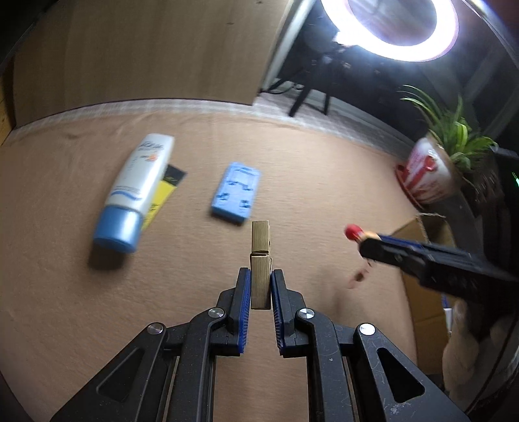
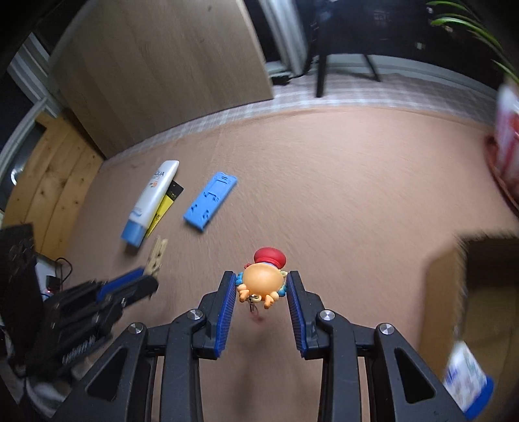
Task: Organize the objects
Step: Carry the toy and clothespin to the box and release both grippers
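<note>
The left hand-held gripper (image 1: 261, 289) pinches a wooden clothespin (image 1: 261, 259) upright between its blue pads, lifted off the pink bench (image 1: 65, 292). The right hand-held gripper (image 2: 261, 292) has its pads pressed on either side of a small orange toy figure with a red cap (image 2: 262, 279), also held above the bench. A cardboard box (image 2: 454, 292) sits off to the right. Farther out on the bench lies a flat blue plastic piece (image 1: 236, 191), alone. To its left a white tube with a blue cap (image 1: 136, 191) lies on its side, resting partly over a yellow and black packet (image 1: 163, 191). A potted plant (image 1: 438, 155) stands at the far right edge, with a glowing ring light (image 1: 399, 29) behind it.
</note>
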`<state>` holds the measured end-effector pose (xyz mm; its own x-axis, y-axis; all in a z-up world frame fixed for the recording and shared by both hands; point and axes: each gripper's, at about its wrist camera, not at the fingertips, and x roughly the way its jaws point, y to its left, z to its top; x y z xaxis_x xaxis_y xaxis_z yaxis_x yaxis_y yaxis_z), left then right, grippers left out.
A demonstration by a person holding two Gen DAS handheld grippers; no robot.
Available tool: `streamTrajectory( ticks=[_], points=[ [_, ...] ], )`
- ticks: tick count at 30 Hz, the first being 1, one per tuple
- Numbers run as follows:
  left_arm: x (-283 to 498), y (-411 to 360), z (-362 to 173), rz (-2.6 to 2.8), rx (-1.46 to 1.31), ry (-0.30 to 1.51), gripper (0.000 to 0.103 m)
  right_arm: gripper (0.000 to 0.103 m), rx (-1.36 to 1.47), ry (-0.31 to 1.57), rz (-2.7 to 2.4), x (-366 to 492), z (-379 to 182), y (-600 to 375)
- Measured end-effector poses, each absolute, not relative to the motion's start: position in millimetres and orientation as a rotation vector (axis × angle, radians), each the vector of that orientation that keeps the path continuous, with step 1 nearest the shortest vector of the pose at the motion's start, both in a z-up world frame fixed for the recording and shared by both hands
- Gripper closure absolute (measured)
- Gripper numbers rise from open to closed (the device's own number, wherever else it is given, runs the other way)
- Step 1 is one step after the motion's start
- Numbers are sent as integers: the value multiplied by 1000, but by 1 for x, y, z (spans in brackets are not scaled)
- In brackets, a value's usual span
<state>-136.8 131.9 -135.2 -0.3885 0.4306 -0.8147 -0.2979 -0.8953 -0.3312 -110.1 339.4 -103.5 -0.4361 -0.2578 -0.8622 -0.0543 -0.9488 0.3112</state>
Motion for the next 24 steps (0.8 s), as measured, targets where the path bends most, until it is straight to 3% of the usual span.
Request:
streamTrajectory(
  ticks=[12,24],
  points=[
    [-86,213,-97,2147,-1279,-103,89,74,1500,-687,-2783,13,-60,417],
    [-30,312,-78,1966,-1197,16,89,74,1531,-789,-2934,81,-58,473]
  ],
)
